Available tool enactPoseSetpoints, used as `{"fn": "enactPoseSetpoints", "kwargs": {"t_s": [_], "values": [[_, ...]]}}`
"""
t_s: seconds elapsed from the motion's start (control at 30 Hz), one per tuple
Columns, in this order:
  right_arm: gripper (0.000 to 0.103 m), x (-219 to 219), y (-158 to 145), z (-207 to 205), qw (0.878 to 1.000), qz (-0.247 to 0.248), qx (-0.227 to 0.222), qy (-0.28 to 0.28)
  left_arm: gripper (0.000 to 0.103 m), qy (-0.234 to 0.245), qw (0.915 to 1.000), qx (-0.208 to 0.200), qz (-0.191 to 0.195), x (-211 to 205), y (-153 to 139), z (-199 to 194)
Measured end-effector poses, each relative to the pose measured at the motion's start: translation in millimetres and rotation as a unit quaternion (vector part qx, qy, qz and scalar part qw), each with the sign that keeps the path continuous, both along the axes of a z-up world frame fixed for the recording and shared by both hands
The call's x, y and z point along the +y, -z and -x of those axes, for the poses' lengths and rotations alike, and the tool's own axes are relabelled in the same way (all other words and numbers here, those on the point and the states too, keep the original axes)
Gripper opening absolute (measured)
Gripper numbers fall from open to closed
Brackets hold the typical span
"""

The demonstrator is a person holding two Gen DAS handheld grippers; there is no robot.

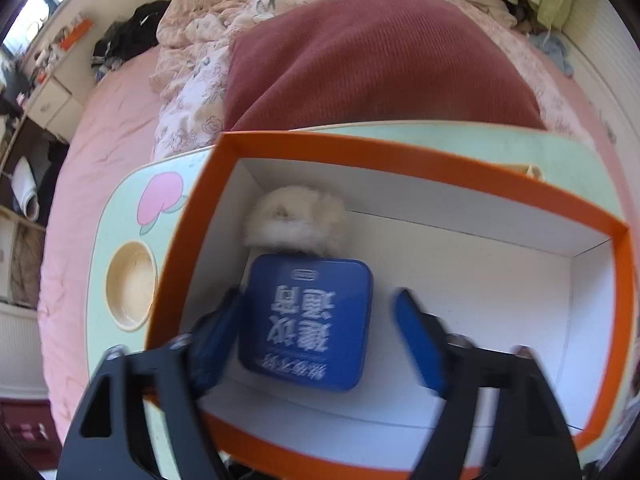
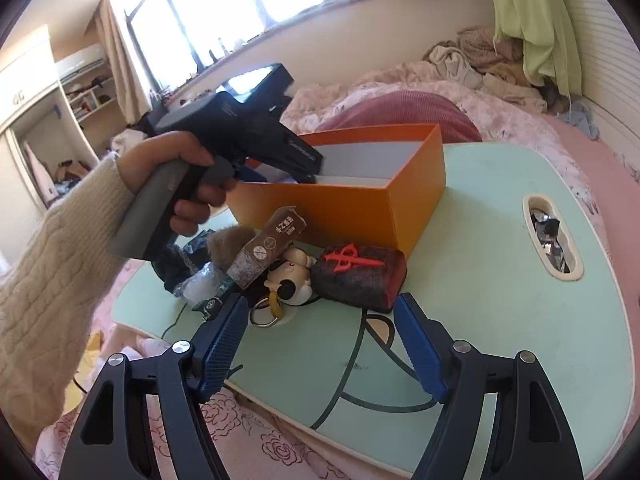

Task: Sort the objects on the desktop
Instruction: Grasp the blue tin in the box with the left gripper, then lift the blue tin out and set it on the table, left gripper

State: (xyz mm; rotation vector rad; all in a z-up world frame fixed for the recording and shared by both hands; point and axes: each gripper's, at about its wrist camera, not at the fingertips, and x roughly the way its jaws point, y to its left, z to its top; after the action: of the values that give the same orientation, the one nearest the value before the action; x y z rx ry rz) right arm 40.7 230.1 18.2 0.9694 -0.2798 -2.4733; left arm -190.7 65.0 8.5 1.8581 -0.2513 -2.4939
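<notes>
In the left wrist view my left gripper [image 1: 318, 332] is open inside the orange box [image 1: 328, 148]. A blue square tin [image 1: 306, 322] lies on the box floor between the fingers, against the left finger, with a gap to the right one. A cream fluffy ball [image 1: 296, 220] lies just beyond it. In the right wrist view my right gripper [image 2: 320, 340] is open and empty above the table's near edge. Ahead lie a grey and red felt block [image 2: 360, 276], a cartoon mouse keychain [image 2: 292, 276], a brown carton [image 2: 268, 244] and a brown fluffy ball [image 2: 228, 242].
The mint lap table [image 2: 480, 300] stands on a bed with pink sheets. It has a slot [image 2: 552, 236] at the right holding foil wrappers, and a round cup recess [image 1: 130, 284]. A dark red cushion [image 1: 380, 60] lies behind the box. A cable [image 2: 372, 400] crosses the table front.
</notes>
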Motion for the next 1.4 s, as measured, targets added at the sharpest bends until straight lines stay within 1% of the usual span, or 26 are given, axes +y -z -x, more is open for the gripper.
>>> {"fn": "enactPoseSetpoints", "kwargs": {"t_s": [0.03,0.07,0.1,0.13,0.17,0.2,0.27,0.33,0.37,0.43,0.47,0.5,0.57,0.63,0.7,0.77,0.87,0.93,1.03,1.07,1.1,1.13,1.23,1.3,1.37,1.4], "values": [[0.076,0.4,1.2,1.3,1.000,0.002,-0.003,0.000,0.087,0.017,0.9998,0.004,0.011,5.5,3.4,-3.3],[0.076,0.8,1.4,1.8,1.000,0.004,-0.005,-0.001,0.086,0.029,0.9995,0.005,0.008,9.0,3.1,-6.0],[0.076,1.7,2.2,2.2,1.000,0.006,-0.006,0.000,0.078,0.037,0.9993,0.007,0.005,11.3,2.2,-8.7],[0.076,2.6,2.5,2.6,1.000,0.009,-0.007,0.000,0.067,0.045,0.9986,-0.001,-0.028,9.7,-0.1,-11.8],[0.076,3.7,3.2,3.0,1.000,0.012,-0.008,0.001,0.066,0.046,0.9958,-0.022,-0.076,5.6,0.3,-13.4],[0.076,4.3,3.8,3.7,1.000,0.014,-0.010,0.002,0.066,0.046,0.9944,-0.027,-0.092,3.3,-0.2,-15.5],[0.076,5.7,5.2,4.9,1.000,0.017,-0.014,0.003,0.066,0.056,0.9946,-0.020,-0.085,0.6,-1.4,-21.7],[0.076,6.7,5.4,4.7,1.000,0.019,-0.015,0.004,0.066,0.047,0.9953,0.004,-0.085,-5.3,-6.4,-26.3],[0.076,7.4,5.4,4.4,1.000,0.020,-0.014,0.004,0.066,0.049,0.9923,0.020,-0.112,-13.9,-15.6,-29.9],[0.076,8.5,5.6,4.4,1.000,0.021,-0.014,0.005,0.066,0.052,0.9811,0.056,-0.178,-27.0,-42.9,-44.1],[0.076,9.5,5.8,5.0,1.000,0.021,-0.014,0.005,0.066,0.054,0.9756,0.073,-0.200,-32.0,-55.4,-52.3],[0.076,9.5,6.1,4.7,1.000,0.021,-0.015,0.005,0.066,0.058,0.9696,0.092,-0.219,-37.1,-67.0,-63.2],[0.076,9.8,6.0,4.9,1.000,0.019,-0.014,0.005,0.066,0.076,0.9535,0.125,-0.264,-44.6,-89.4,-95.4],[0.076,9.4,6.5,5.2,1.000,0.017,-0.015,0.003,0.066,0.088,0.9493,0.127,-0.274,-43.6,-98.1,-126.9],[0.076,8.8,7.8,6.6,1.000,0.016,-0.019,0.001,0.066,0.101,0.9532,0.121,-0.258,-40.4,-90.8,-147.7],[0.076,8.8,9.3,7.5,1.000,0.015,-0.022,0.000,0.066,0.102,0.9565,0.118,-0.247,-42.0,-77.1,-157.3],[0.076,9.0,9.3,6.4,1.000,0.015,-0.020,0.001,0.066,0.097,0.9528,0.118,-0.262,-46.6,-51.6,-160.3],[0.076,9.5,8.4,5.6,1.000,0.014,-0.015,0.002,0.066,0.080,0.9497,0.126,-0.276,-52.0,-45.6,-162.3],[0.076,10.4,1.8,1.0,1.000,0.014,-0.002,0.001,0.067,0.073,0.9293,0.149,-0.330,-73.3,-48.5,-174.8],[0.076,9.3,-2.7,0.1,1.000,0.014,-0.002,-0.002,0.072,0.084,0.9179,0.154,-0.356,-82.5,-51.9,-183.9],[0.076,5.6,-9.9,0.4,1.000,0.012,-0.001,-0.007,0.076,0.091,0.9094,0.160,-0.373,-92.5,-54.2,-193.4],[0.076,-0.7,-19.3,1.4,1.000,0.009,0.005,-0.016,0.081,0.088,0.9064,0.168,-0.377,-101.7,-55.3,-201.0],[0.076,-27.1,-52.6,11.7,0.999,-0.009,0.028,-0.034,0.081,0.071,0.9087,0.196,-0.362,-123.8,-53.9,-222.2],[0.076,-53.6,-76.0,33.9,0.998,-0.030,0.024,-0.041,0.081,0.056,0.9119,0.212,-0.347,-139.9,-48.0,-233.1],[0.076,-83.7,-88.5,70.9,0.997,-0.060,-0.009,-0.040,0.081,0.032,0.9271,0.209,-0.309,-150.3,-39.6,-233.0],[0.076,-98.3,-89.4,91.9,0.996,-0.081,-0.028,-0.039,0.081,0.021,0.9368,0.199,-0.287,-154.5,-35.0,-230.8]]}}
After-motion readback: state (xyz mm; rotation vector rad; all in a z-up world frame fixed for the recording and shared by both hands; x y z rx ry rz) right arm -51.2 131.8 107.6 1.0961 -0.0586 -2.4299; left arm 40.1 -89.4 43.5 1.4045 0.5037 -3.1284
